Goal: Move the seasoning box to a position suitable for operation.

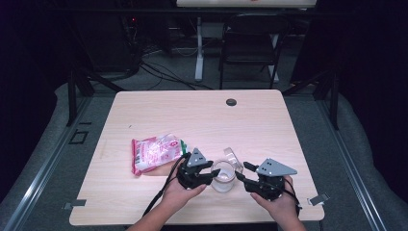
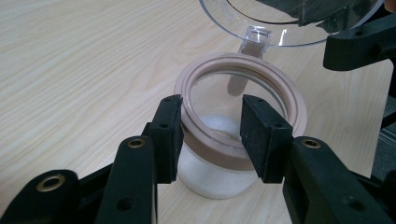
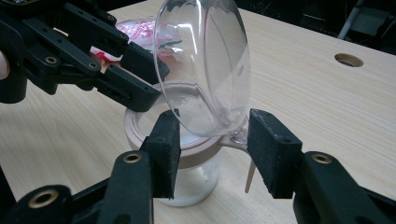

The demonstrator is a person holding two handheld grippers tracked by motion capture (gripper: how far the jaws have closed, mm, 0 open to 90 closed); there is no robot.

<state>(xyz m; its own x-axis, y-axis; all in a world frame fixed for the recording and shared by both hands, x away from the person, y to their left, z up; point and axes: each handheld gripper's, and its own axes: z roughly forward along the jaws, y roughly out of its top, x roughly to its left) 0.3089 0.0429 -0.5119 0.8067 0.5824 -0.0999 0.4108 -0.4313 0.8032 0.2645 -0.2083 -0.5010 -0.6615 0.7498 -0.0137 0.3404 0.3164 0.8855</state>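
Left claw [image 2: 210, 135] clamped on tan-rimmed clear glass jar [image 2: 219, 172] on wooden surface [image 1: 269, 125]. Right claw [image 3: 212, 151] apart, straddling the raised clear hinged lid [image 3: 205, 70].

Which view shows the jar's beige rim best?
The left gripper view: the beige rim shows as a nearly whole ring. In the right gripper view the clear lid covers much of it; in the high view it's tiny.

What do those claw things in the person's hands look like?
Both grippers, left and right, are black, blocky frames. Each has two jaws ending in flat rectangular pads, with brass-coloured rivets at the joints. A grey three-cornered plate sits on top of each. A black cable trails from the left one. No sleeves show.
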